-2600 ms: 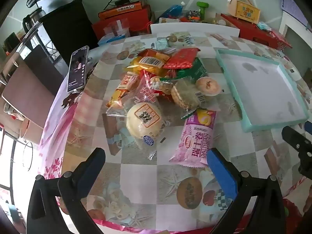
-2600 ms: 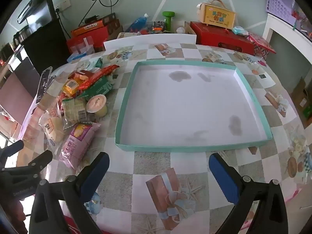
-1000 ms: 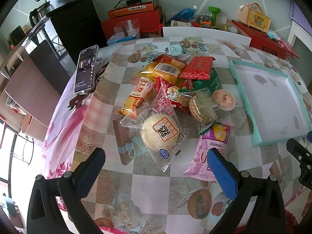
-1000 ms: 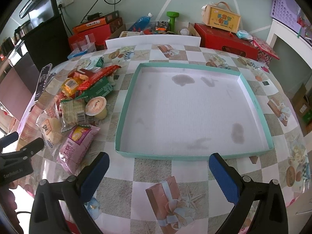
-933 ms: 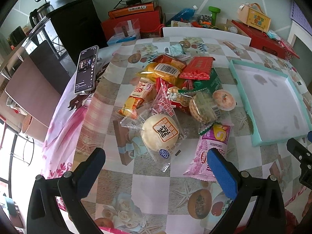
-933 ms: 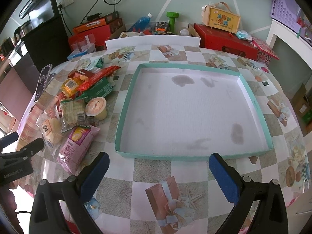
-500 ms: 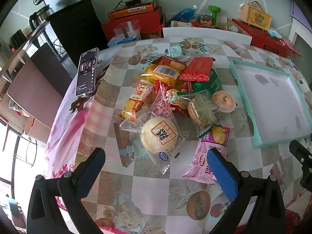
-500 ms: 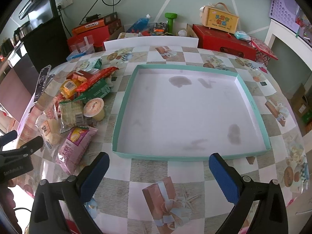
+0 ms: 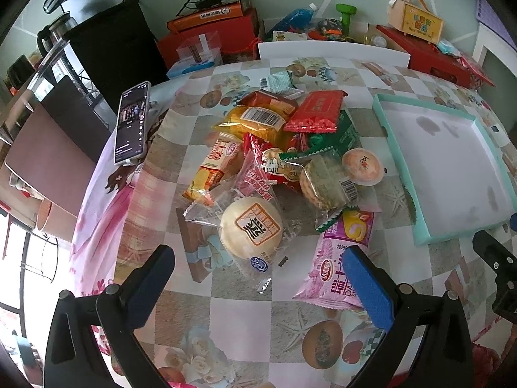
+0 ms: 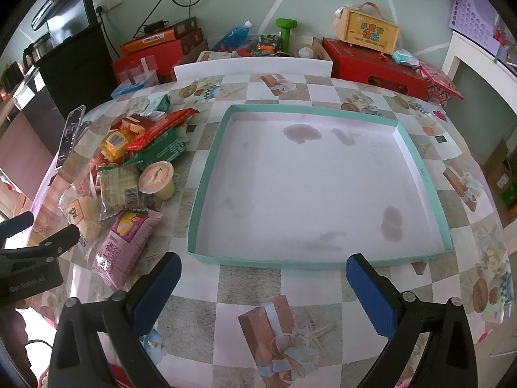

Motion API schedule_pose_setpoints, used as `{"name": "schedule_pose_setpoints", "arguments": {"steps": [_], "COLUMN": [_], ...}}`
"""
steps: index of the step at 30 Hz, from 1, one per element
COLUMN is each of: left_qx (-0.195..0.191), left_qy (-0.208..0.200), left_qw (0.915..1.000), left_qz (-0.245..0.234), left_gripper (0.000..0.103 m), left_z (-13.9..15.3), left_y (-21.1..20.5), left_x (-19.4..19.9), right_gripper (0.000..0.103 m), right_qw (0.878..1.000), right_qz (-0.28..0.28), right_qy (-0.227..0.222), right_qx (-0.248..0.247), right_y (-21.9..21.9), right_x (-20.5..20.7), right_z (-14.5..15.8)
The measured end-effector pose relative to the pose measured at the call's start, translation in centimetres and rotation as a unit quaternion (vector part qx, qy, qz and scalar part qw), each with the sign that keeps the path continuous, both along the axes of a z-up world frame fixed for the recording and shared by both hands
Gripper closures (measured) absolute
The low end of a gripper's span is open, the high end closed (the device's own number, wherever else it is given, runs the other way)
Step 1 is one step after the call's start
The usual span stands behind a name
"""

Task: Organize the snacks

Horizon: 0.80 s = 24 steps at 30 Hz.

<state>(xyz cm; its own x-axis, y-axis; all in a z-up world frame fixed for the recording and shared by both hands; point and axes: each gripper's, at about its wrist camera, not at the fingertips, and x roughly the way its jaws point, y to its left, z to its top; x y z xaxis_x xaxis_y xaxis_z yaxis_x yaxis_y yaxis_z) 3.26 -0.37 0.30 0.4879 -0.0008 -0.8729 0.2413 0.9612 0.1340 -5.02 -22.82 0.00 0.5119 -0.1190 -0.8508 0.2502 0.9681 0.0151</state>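
Observation:
A heap of snacks lies on the patterned tablecloth: a round bun in clear wrap (image 9: 250,229), a pink packet (image 9: 342,265), a cracker pack (image 9: 323,182), a jelly cup (image 9: 362,166), a red packet (image 9: 315,111) and a yellow packet (image 9: 255,119). My left gripper (image 9: 258,287) hovers open just short of the bun and the pink packet. To the right sits a shallow teal-rimmed tray (image 10: 206,174) with a white, stained floor and nothing in it. My right gripper (image 10: 263,294) is open in front of the tray's near rim. The pink packet (image 10: 124,245) shows left of it.
A phone (image 9: 131,127) lies near the table's left edge. Red boxes (image 10: 371,64), a white board (image 10: 252,66), a green dumbbell (image 10: 286,30) and a black cabinet (image 9: 106,48) crowd the far side. The left gripper's body (image 10: 35,255) shows at the right view's left edge.
Both views have shifted slightly: the left gripper drew back a little from the heap earlier, then crept closer. The snacks and the tray stay where they were. Both grippers remain open.

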Motion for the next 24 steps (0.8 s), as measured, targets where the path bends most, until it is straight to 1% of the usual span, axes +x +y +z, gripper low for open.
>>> {"name": "schedule_pose_setpoints", "arguments": {"steps": [14, 20, 24], "left_qx": [-0.034, -0.042, -0.044], "left_qy": [0.02, 0.03, 0.045], "left_qw": [0.9992, 0.9983, 0.9974], "left_qz": [0.013, 0.027, 0.036], "left_gripper": [0.0, 0.0, 0.0], "left_z": [-0.5, -0.3, -0.6], "left_y": [1.9, 3.7, 4.8], "left_x": [1.5, 2.6, 3.2], "right_gripper": [0.0, 0.0, 0.0], "right_qw": [1.0, 0.999, 0.997], "right_qz": [0.009, 0.035, 0.064], "right_qy": [0.009, 0.01, 0.019], "right_qx": [0.001, 0.015, 0.043], "right_y": [1.3, 2.9, 5.0], "right_x": [1.5, 2.9, 4.4], "right_z": [-0.1, 0.5, 0.4]}}
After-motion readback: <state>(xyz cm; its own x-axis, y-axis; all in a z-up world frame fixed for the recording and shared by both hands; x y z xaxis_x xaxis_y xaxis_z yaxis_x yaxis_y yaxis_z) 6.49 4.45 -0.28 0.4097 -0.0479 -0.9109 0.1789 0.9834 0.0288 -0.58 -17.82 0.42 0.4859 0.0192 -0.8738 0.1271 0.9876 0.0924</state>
